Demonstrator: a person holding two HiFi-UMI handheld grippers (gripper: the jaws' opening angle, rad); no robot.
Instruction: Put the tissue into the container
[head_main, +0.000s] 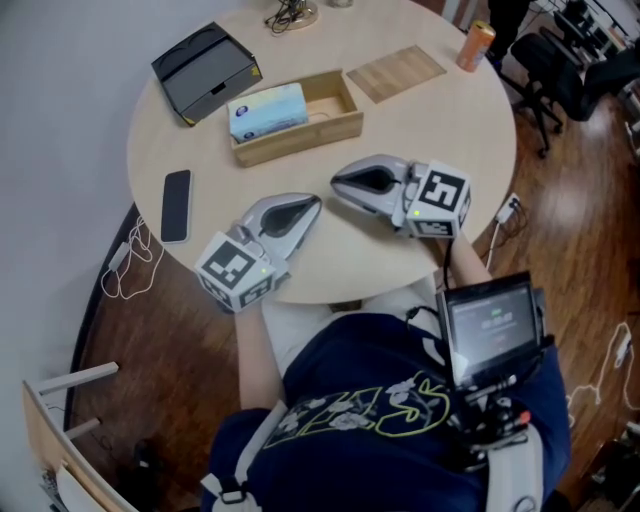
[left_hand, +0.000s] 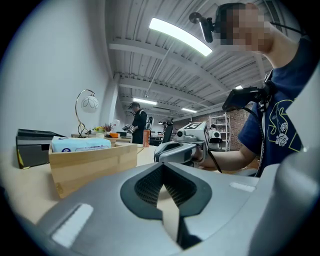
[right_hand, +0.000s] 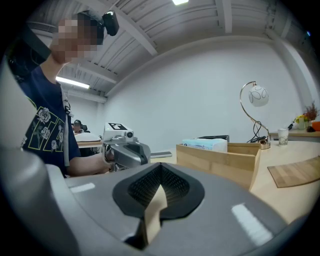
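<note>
Head view first: shows a round table (head_main: 420, 140) with a wooden box (head_main: 300, 140) toward its far side and a pale blue tissue pack (head_main: 266, 110) already lying in the left end of that box. Also takes in a black case (head_main: 205, 72) just beyond the box's left end, a phone (head_main: 176, 205) flat near the table's left edge, a wooden board (head_main: 397, 72) past the box on the right, and an orange can (head_main: 476, 46) at the far right rim. Places the left gripper (head_main: 315, 203) and right gripper (head_main: 335, 183) low over the near part of the table, tips pointed toward each other and close together, well short of the box, each claw pressed together with nothing in it. Left gripper view next: confirms pads meeting, only bare tabletop past them, and looks across at the right gripper straight ahead, the wooden box to the left with the tissue pack showing above its wall, the black case behind that, a curved lamp (left_hand: 89, 103) farther back. Right gripper view last: shows a closed, empty claw too, the left gripper ahead on the left, the wooden box and tissue pack right of centre, the curved lamp and the wooden board farther right.
</note>
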